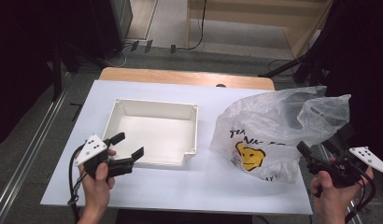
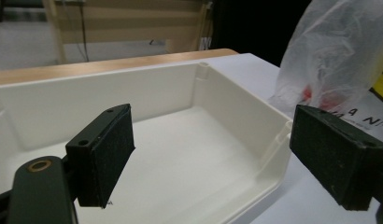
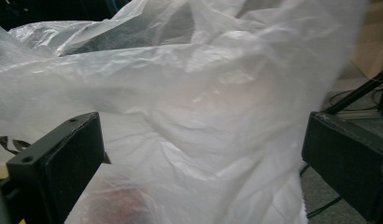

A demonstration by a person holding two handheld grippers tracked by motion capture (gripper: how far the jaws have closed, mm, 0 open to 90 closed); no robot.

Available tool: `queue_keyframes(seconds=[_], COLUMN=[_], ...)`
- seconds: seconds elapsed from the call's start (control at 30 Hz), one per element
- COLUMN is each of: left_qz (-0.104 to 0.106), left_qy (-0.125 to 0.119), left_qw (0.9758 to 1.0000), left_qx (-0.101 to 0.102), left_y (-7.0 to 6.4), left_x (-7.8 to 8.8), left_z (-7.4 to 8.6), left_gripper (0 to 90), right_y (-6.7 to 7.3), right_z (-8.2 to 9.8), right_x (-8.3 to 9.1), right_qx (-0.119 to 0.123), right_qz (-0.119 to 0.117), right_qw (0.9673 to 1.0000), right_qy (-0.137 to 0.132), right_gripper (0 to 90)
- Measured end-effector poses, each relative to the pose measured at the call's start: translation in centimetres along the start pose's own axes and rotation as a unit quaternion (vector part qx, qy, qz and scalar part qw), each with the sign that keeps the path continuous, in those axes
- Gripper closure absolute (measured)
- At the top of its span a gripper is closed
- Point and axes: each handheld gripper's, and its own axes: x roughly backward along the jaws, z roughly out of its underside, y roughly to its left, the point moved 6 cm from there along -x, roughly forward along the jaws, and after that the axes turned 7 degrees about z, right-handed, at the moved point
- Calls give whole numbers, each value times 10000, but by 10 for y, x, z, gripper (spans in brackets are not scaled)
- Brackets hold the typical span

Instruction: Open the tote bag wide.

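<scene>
In the high view, a white rectangular tray (image 1: 154, 130) is sitting left of centre on the white counter (image 1: 189, 186), with a crinkled translucent plastic bag (image 1: 273, 135) bulging at the right, its yellow smiley print facing near. The left gripper (image 1: 129, 148) is hovering at the tray's near-left corner, fingers spread wide and empty. The right gripper (image 1: 305, 153) is waiting beside the bag's near-right edge, fingers parted, holding nothing.

In the left gripper view, the smooth, rigid tray wall (image 2: 245, 107) is lying between the fingers (image 2: 103, 156).

In the right gripper view, thin film (image 3: 194, 116) is billowing between open fingers (image 3: 63, 163); something reddish is showing through. A pinch here risks catching loose film alone, letting it slip or tear.
</scene>
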Motion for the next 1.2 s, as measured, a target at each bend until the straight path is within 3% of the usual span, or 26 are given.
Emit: queue_keyframes(seconds=[0.13, 0.17, 0.2, 0.27, 0.3, 0.33, 0.37, 0.4, 0.43, 0.47, 0.63, 0.73, 0.8, 0.93, 1.07, 1.1, 1.2], left_qz=[224, 254, 304, 419, 491, 550, 621, 673, 716, 756, 1018, 1040, 1184, 1188, 1176, 1191, 1270], left_qy=[82, 119, 140, 206, 207, 210, 228, 241, 258, 285, 193, 133, 54, 15, -118, -109, 65], left_qw=[9996, 9995, 9993, 9986, 9983, 9980, 9974, 9970, 9965, 9960, 9933, 9928, 9910, 9906, 9908, 9905, 9893], left_qx=[-132, -164, -182, -234, -236, -249, -274, -306, -340, -380, -514, -578, -629, -676, -656, -678, -710], left_y=[-14, -16, -20, -26, -31, -35, -40, -45, -49, -53, -75, -82, -91, -98, -106, -108, -112], left_x=[-23, -27, -34, -46, -53, -57, -63, -68, -74, -77, -98, -102, -109, -116, -124, -126, -134], left_z=[-12, -14, -16, -21, -24, -25, -27, -28, -29, -29, -40, -45, -51, -55, -58, -57, -50], left_gripper=[142, 142, 142, 142, 142, 142, 142, 142, 142, 142, 142, 144, 144, 168, 486, 641, 807], right_y=[11, 18, 18, 27, 36, 36, 43, 43, 49, 49, 54, 55, 55, 55, 53, 51, 47], right_z=[-8, -13, -13, -18, -20, -20, -20, -20, -17, -17, -11, -9, -6, -4, -3, -3, -2], right_x=[-9, -11, -11, -13, -14, -14, -15, -15, -17, -17, -22, -21, -22, -22, -22, -22, -22], right_qx=[47, 126, 126, 228, 372, 372, 539, 539, 551, 551, 467, 470, 474, 498, 516, 500, 466], right_qz=[-296, -567, -567, -790, -908, -908, -959, -959, -1118, -1118, -1247, -1279, -1333, -1375, -1362, -1340, -1323], right_qw=[9995, 9983, 9983, 9966, 9951, 9951, 9939, 9939, 9922, 9922, 9911, 9907, 9899, 9892, 9893, 9897, 9901], right_qy=[28, -16, -16, -66, -85, -85, -121, -121, -65, -65, -17, -14, -17, 14, 3, -2, 7], right_gripper=[0, 130, 130, 293, 446, 446, 569, 569, 681, 681, 871, 893, 900, 900, 900, 900, 900])
